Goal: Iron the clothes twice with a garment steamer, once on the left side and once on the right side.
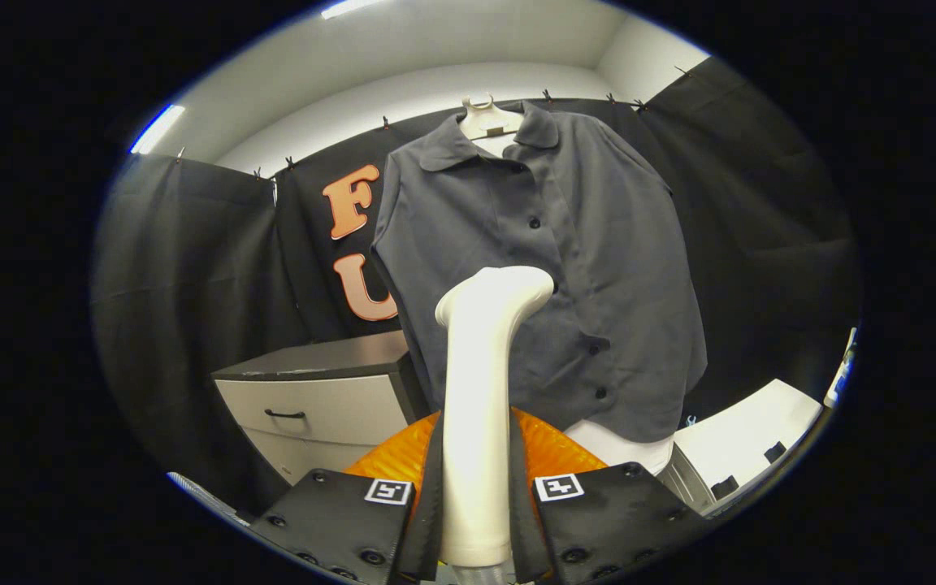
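Black cloth walls the booth, where a grey shirt (541, 268) hangs on a hanger (491, 122). Before the shirt, the fingers (476, 508) clench the upright steamer (484, 390); a cabinet (322, 406) stands beside the shirt.

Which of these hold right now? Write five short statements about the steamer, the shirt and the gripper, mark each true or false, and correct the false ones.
1. The gripper is shut on the garment steamer. True.
2. The shirt lies flat on a table. False: it hangs on a hanger against the black booth wall.
3. The steamer's head points toward the shirt front. True.
4. The shirt is fully unbuttoned and hanging open. False: its button placket is closed below the collar.
5. A cabinet with a dark drawer handle stands beside the shirt, lower down. True.
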Motion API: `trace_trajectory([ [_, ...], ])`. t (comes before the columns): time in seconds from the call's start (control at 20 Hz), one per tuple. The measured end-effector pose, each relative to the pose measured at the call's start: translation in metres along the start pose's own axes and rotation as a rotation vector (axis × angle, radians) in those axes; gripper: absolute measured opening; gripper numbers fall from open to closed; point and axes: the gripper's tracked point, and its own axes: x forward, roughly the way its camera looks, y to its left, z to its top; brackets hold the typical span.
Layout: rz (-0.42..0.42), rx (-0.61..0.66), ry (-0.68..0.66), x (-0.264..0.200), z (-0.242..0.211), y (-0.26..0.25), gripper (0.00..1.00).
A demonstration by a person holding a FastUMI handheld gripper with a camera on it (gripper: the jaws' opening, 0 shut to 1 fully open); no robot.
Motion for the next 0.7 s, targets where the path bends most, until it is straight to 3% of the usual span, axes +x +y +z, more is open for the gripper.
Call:
trace_trajectory([
  [0.25, 0.023, -0.014, -0.13, -0.006, 0.06, 0.006, 0.41],
  [0.7, -0.021, -0.064, -0.265, 0.006, 0.149, -0.033, 0.41],
])
